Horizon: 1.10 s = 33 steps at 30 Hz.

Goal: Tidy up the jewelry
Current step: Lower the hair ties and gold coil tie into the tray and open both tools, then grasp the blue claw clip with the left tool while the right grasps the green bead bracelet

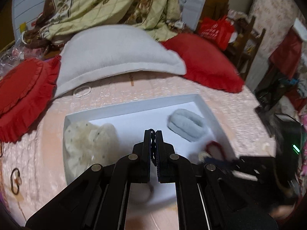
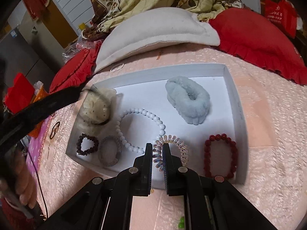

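A white tray lies on the pink bedspread. In it are a grey-blue fluffy scrunchie, a cream dotted scrunchie, a white bead bracelet, a red bead bracelet, a dark bead bracelet and a grey spiral hair tie. My right gripper is shut on a clear spiral hair tie over the tray's near edge. My left gripper is shut on a thin black hair tie above the tray; in the right wrist view it reaches in over the cream scrunchie.
A white pillow and red cushions lie behind the tray. A white ring lies by the pillow. A brown hair tie lies on the bedspread left of the tray. Something small and green lies near me.
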Motion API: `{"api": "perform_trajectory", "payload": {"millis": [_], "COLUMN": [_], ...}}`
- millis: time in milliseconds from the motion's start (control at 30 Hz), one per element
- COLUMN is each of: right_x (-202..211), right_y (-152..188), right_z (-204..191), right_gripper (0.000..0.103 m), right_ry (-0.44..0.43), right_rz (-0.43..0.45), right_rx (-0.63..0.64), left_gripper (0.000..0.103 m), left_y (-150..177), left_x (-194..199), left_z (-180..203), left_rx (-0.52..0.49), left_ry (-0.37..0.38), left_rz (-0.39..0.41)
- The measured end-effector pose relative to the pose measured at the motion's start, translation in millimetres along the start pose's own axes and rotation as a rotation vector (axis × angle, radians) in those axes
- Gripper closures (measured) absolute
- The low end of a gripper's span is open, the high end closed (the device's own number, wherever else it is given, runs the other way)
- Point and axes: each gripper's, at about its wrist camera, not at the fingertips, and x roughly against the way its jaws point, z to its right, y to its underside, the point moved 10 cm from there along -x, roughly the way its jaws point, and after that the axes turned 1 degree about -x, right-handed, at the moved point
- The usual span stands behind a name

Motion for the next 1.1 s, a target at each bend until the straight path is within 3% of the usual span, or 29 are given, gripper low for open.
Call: {"api": "perform_trajectory", "payload": {"millis": [167, 300, 367, 400, 433, 533, 633, 833, 933, 1100], "right_x": [-19, -24, -25, -26, -26, -23, -12, 24, 47, 79], "right_y": [4, 3, 0, 0, 0, 1, -2, -8, -6, 14], "right_z": [7, 11, 11, 11, 11, 7, 3, 1, 6, 33], "right_gripper": [0.094, 0.094, 0.093, 0.093, 0.093, 0.089, 0.076, 0.075, 0.075, 0.075], "right_ry": [0.001, -0.015, -0.019, -0.02, -0.019, -0.037, -0.038, -0.042, -0.041, -0.015], "right_rz": [-0.035, -0.049, -0.047, -0.047, -0.048, -0.042, -0.009, 0.059, 0.095, 0.118], "right_rx": [-0.015, -0.051, -0.055, -0.052, -0.051, -0.048, -0.033, -0.035, -0.051, -0.096], "left_gripper": [0.1, 0.095, 0.074, 0.055, 0.046, 0.045, 0.045, 0.045, 0.045, 0.045], "left_y": [-9, -10, -10, -10, -11, -14, -16, -11, 5, 64], "left_x": [-42, -51, -51, -49, -44, -34, -22, 24, 48, 83], "left_z": [-21, -31, -34, -36, -39, -44, -45, -31, -22, -14], "left_rx": [0.041, 0.081, 0.108, 0.12, 0.131, 0.168, 0.181, 0.139, 0.1, 0.106], "left_ry": [-0.037, -0.027, -0.006, -0.002, -0.002, 0.003, 0.002, -0.013, -0.036, -0.05], "left_rz": [-0.036, -0.053, -0.06, -0.052, -0.035, -0.021, -0.013, 0.044, 0.068, 0.071]}}
